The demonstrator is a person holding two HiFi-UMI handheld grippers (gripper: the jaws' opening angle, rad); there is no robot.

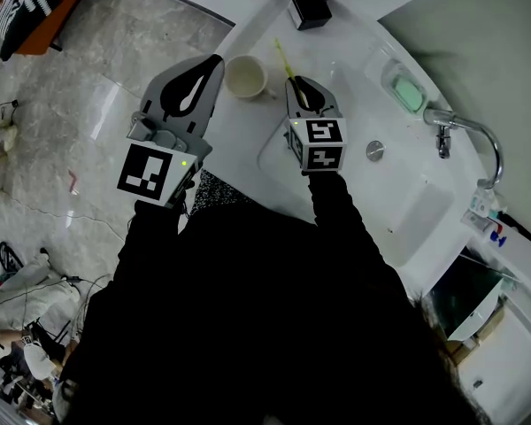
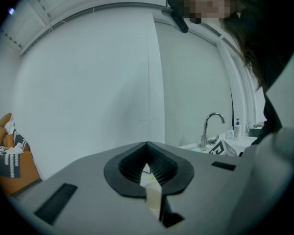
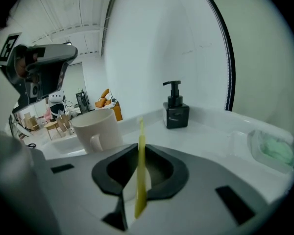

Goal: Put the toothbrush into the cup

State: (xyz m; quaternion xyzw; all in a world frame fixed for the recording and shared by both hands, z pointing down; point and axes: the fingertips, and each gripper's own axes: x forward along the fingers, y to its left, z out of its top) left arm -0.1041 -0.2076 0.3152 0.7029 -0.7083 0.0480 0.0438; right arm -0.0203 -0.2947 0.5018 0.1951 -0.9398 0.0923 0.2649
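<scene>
The right claw [image 1: 297, 85] pinches the toothbrush [image 1: 285, 60], a thin yellow-green stick that passes between the ribbed black pads and points forward and upward out of the tips. In the right gripper view the same stick stands almost vertical in the closed jaws of the claw [image 3: 138, 145]. The toothbrush is in the air above the white desk [image 1: 354, 51], just to the right of the cup [image 1: 245, 76] and not inside it. The cup is cream, round and smooth, with an open mouth and a handle turned towards the right claw. The left claw [image 1: 215, 60] is pressed together with nothing in it, and it hangs at the other side of the cup, higher than the rim and apart from it. Behind the cup and the toothbrush stands a black soap dispenser [image 1: 310, 9] with a square body and a pump head. Farther right lies a pale green soap [image 1: 407, 92] in a clear oval dish. Near it a curved, shiny metal faucet [image 1: 465, 129] rises at the edge of the basin, and a round metal drain [image 1: 375, 150] sits in the basin's white, glossy bottom. The floor [image 1: 97, 69] at the left has grey, marble-like tiles.
</scene>
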